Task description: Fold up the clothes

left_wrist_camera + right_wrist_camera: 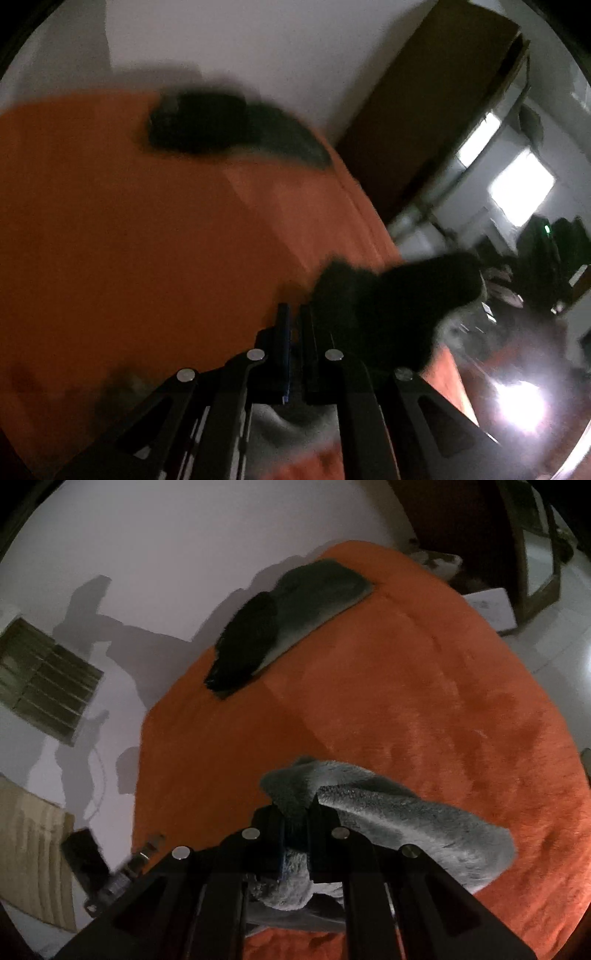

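An orange fleece blanket (424,701) covers the bed. My right gripper (295,823) is shut on a grey fleece garment (406,823), which bunches between the fingers and trails off to the right over the blanket. The left wrist view is blurred. There my left gripper (293,325) has its fingers almost together, a shadowed dark fold of the garment (399,295) bulges just right of them, and grey cloth shows beneath. At the far end of the bed lie a black garment (243,646) and a flat grey one (317,594); the left view shows them as a dark smear (199,125).
White wall behind the bed, with a louvred vent (44,679). A brown wardrobe (424,110) stands past the bed's right edge. A white box (491,605) and a framed mirror (535,554) sit at the far right. Bright glare (517,402) on the floor.
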Motion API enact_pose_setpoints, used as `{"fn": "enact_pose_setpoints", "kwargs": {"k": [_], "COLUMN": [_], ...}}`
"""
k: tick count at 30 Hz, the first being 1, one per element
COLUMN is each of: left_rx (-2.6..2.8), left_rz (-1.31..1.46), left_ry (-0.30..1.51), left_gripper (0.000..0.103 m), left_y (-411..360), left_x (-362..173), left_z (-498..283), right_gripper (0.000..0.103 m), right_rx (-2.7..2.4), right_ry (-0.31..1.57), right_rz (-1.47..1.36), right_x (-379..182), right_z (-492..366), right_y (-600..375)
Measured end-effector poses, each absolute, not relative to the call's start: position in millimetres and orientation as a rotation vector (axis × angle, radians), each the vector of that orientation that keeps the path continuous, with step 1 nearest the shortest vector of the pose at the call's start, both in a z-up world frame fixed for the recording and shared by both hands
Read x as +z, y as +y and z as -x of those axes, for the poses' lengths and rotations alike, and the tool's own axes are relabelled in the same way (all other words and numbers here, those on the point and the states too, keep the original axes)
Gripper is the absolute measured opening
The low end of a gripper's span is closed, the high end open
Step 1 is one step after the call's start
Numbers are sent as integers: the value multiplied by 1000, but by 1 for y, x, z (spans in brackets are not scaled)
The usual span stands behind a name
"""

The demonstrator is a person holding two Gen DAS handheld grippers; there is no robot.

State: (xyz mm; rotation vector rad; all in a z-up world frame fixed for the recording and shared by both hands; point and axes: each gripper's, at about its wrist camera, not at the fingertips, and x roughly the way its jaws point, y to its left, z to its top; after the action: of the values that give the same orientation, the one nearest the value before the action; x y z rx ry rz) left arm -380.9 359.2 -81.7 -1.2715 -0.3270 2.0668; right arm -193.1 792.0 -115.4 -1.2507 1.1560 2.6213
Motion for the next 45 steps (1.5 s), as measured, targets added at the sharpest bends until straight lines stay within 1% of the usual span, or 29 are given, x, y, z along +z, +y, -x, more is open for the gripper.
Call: {"fn": "enact_pose_setpoints", "kwargs": {"k": [2, 3, 4, 5, 6, 7, 8, 10, 12, 14, 17, 19, 22, 24, 26, 31, 37, 42, 45], "left_rx": [1943, 1879, 1813, 1746, 1690, 1635, 1559, 1489, 1467, 1404, 1299, 1237, 1127, 1024, 994, 1037, 941, 855, 780], "left_rz": [1345, 1379, 1411, 1441, 1443, 1440, 1437, 1408, 1416, 1418, 1398, 1393, 1423, 1463, 1485, 1486, 1540, 1584, 1612], "left_ry": [-452, -512, -572, -631, -703, -776, -847, -930, -968, -997, -1049, -1065, -1105, -1175, -1226, -1357, -1459, -1541, -1532], "left_gripper": [8, 14, 24, 31, 45, 57, 60, 64, 67, 69, 71, 76, 77, 77, 77, 78, 78, 78, 79], "left_y": [359, 359, 360, 360, 359, 359, 363, 376, 385, 398, 425, 442, 465, 479, 485, 473, 474, 474, 509], "left_x": [-94, -100, -106, -112, -118, -123, -132, -141, -149, -151, -153, -153, -160, -174, -181, -181, -198, -213, -224], "left_z": [369, 363, 357, 352, 348, 344, 339, 335, 330, 329, 324, 319, 311, 306, 300, 301, 298, 296, 274], "right_gripper": [7, 7, 7, 7, 7, 7, 7, 7, 7, 7, 7, 7, 7, 7, 7, 7, 8, 8, 8], "right_rx": [2638, 2642, 2647, 2652, 2657, 2665, 2679, 2721, 2754, 2769, 2726, 2698, 2654, 2636, 2632, 2640, 2638, 2611, 2643], "right_ry": [1211, 1230, 1237, 1243, 1249, 1234, 1200, 1145, 1131, 1143, 1219, 1233, 1300, 1335, 1348, 1368, 1360, 1444, 1412], "right_rz": [1205, 1189, 1184, 1179, 1173, 1164, 1148, 1130, 1114, 1098, 1088, 1058, 973, 947, 939, 930, 915, 945, 953], "right_x": [-119, -120, -121, -122, -123, -121, -118, -115, -113, -112, -112, -110, -107, -105, -104, -106, -116, -125, -121], "right_z": [183, 178, 173, 168, 163, 158, 152, 143, 133, 122, 100, 85, 67, 61, 59, 54, 44, 42, 45], "right_y": [780, 772, 765, 757, 749, 742, 736, 723, 716, 712, 715, 721, 734, 738, 737, 734, 740, 735, 729]}}
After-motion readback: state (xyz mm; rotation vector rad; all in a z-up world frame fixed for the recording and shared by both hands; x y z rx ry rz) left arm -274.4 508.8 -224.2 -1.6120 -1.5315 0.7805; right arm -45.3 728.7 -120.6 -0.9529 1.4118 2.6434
